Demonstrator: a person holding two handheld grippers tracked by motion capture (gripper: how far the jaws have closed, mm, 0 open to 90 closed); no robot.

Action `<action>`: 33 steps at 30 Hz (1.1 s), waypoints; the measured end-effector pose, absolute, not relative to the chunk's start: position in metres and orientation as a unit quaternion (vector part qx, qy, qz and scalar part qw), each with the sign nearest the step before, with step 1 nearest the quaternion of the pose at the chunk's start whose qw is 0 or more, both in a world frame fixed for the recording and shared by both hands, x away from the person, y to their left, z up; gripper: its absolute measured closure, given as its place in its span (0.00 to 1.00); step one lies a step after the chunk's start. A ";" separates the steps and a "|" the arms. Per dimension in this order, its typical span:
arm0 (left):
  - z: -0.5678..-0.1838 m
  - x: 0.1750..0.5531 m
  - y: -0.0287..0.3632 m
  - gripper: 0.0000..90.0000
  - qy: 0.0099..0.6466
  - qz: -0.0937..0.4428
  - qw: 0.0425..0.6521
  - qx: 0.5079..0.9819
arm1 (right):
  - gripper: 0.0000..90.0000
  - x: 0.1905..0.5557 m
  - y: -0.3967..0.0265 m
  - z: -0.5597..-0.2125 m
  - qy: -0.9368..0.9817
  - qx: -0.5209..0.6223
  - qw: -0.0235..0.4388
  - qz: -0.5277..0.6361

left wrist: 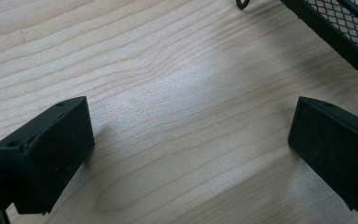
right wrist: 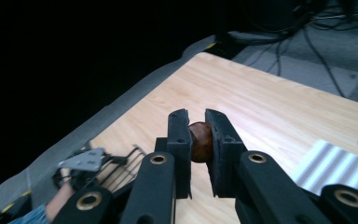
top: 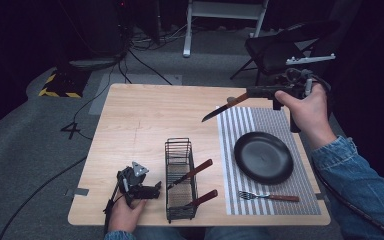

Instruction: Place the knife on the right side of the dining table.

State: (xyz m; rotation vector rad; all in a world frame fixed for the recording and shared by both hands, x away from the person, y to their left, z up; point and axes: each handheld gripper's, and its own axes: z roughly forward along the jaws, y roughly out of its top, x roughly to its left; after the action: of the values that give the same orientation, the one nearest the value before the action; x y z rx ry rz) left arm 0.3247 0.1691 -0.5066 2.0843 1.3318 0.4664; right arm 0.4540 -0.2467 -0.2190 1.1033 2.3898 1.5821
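My right gripper point(top: 251, 92) hangs above the table's far right part, shut on the brown wooden handle of a knife point(top: 219, 111). The dark blade slants down to the left, off the table. In the right gripper view the jaws point(right wrist: 196, 117) pinch the rounded handle end point(right wrist: 200, 140). My left gripper point(top: 152, 191) rests on the wood near the front left, just left of a black wire basket point(top: 180, 150). Its jaws point(left wrist: 191, 140) stand wide open over bare wood with nothing between them.
Two wooden-handled utensils lean out of the basket point(left wrist: 349, 32). A black plate point(top: 263, 157) sits on a striped placemat point(top: 245, 125) at the right, with a fork point(top: 268, 196) in front of it. A folding chair point(top: 285, 47) and cables stand beyond the table.
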 end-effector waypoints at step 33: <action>-0.507 0.324 0.169 0.00 0.503 0.177 0.308 0.788 | 0.90 0.552 -0.341 -0.284 0.720 0.495 0.100 0.476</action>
State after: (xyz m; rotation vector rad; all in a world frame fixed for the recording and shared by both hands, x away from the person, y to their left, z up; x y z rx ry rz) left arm 0.3245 0.1695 -0.5066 2.0848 1.3297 0.4668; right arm 0.5516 -0.3408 -0.2844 1.4636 2.1271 1.4071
